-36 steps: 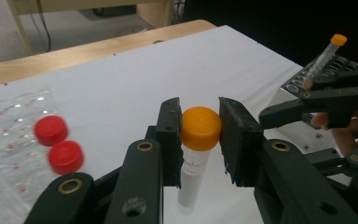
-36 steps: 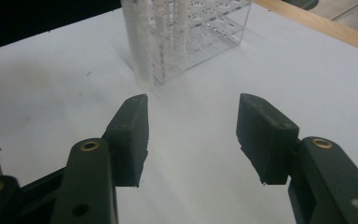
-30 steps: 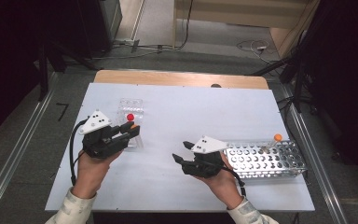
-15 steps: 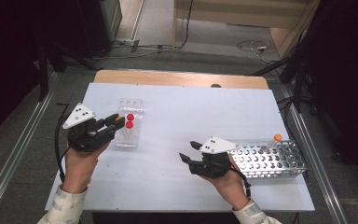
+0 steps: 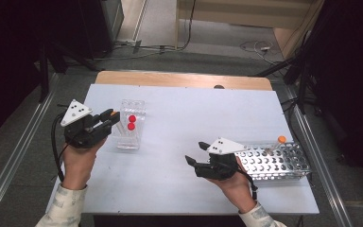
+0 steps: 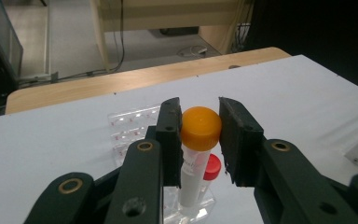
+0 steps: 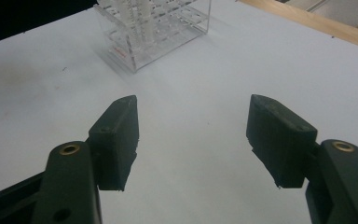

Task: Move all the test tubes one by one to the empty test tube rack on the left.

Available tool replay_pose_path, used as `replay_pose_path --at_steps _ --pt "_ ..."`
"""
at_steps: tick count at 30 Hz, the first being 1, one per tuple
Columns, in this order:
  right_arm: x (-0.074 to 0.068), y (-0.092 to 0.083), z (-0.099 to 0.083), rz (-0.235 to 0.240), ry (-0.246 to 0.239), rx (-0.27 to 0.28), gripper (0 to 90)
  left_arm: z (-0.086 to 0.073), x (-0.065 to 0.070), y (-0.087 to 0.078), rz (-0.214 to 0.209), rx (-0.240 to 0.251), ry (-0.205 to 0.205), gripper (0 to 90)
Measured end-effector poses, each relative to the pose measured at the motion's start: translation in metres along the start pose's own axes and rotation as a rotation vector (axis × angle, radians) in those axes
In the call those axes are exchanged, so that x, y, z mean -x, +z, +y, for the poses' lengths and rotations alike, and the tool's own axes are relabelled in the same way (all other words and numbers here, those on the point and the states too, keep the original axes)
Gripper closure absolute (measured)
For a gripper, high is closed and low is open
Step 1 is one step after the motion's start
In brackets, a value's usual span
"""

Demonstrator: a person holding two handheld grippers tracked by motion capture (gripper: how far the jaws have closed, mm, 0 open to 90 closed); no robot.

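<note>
The left gripper [image 6: 200, 135] clamped the orange-capped tube [image 6: 199, 140] by its cap — upright, apparently to seat it in the clear rack [image 5: 131, 126] — while the right gripper [image 7: 193, 140], its jaws having just been opening, stood wide and empty over the table [image 7: 205, 84].

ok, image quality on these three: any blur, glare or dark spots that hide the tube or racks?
High view: evenly lit table, black surroundings, soft detail; the clear rack is faint, red caps readable. Left gripper view: orange-capped tube sharp between the left tongs, rack below soft. Right gripper view: right tongs dark, open, slightly soft; the rack blurs at the top edge, black corner top left.
</note>
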State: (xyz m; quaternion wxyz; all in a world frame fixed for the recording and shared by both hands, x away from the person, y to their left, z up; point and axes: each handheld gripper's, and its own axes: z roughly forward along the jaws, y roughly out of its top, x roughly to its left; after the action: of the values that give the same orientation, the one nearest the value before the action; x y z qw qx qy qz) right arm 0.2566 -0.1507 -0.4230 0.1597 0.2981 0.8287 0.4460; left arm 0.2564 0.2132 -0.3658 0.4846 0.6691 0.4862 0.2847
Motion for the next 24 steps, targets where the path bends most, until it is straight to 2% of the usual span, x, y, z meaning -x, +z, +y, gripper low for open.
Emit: replay_pose_path --at_steps 6,14,24 --pt "0.002 -0.003 -0.001 -0.003 0.008 0.002 31.1 0.003 -0.001 0.01 0.015 0.008 -0.003 70.7" --pt "0.004 -0.005 -0.003 -0.002 0.018 0.0 31.1 0.006 0.0 0.026 0.063 0.0 0.027 70.7" --pt "0.003 -0.005 -0.003 0.0 0.021 -0.002 31.1 0.002 -0.004 0.039 0.073 -0.006 0.012 70.7"
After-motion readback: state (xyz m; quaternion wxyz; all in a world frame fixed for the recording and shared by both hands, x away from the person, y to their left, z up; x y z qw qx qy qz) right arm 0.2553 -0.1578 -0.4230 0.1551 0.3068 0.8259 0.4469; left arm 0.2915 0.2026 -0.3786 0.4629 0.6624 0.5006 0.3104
